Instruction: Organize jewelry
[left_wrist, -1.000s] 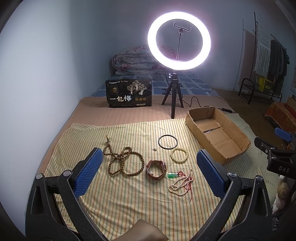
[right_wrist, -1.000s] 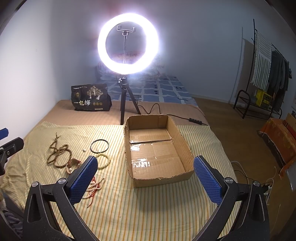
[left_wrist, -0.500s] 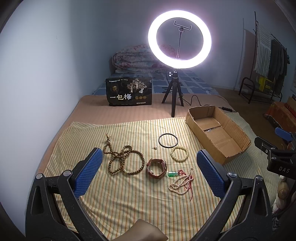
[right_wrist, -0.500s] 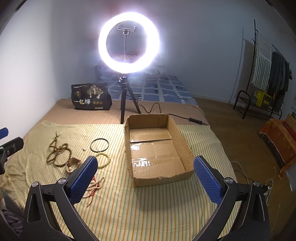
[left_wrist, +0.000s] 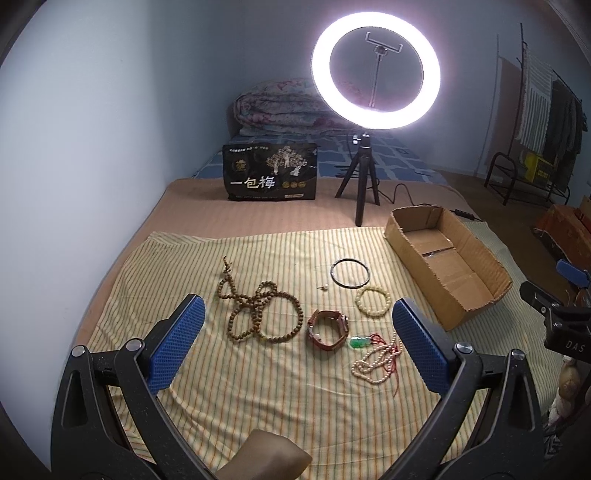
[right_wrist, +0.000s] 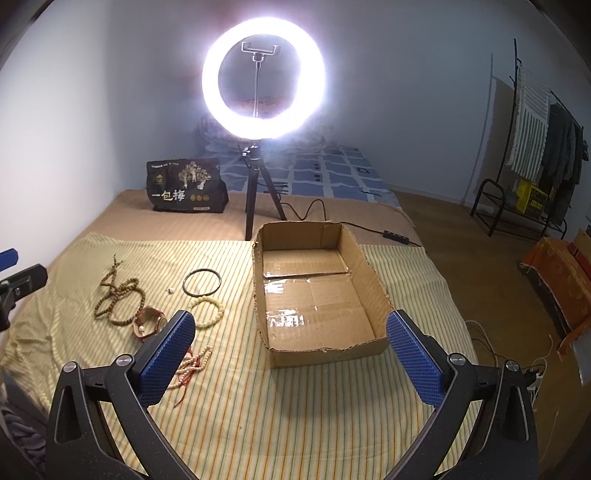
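Jewelry lies spread on a striped yellow cloth (left_wrist: 258, 398): a long brown bead necklace (left_wrist: 258, 312), a brown leather watch (left_wrist: 328, 329), a black bangle (left_wrist: 350, 272), a cream bead bracelet (left_wrist: 373, 301), a tiny earring (left_wrist: 324, 287), a green pendant on red cord (left_wrist: 360, 342) and a pearl strand (left_wrist: 375, 362). An empty cardboard box (right_wrist: 317, 291) stands to their right. My left gripper (left_wrist: 295, 343) hovers open above the watch. My right gripper (right_wrist: 291, 354) hangs open in front of the box's near wall (right_wrist: 328, 355).
A lit ring light on a tripod (left_wrist: 364, 184) stands behind the cloth, its cable (right_wrist: 332, 218) trailing right. A black printed bag (left_wrist: 271, 171) sits at the back left. A wall runs along the left; a clothes rack (right_wrist: 532, 155) and floor lie right.
The left gripper has drifted slightly forward and down, so the jewelry sits a little higher in its view. The right gripper has barely moved.
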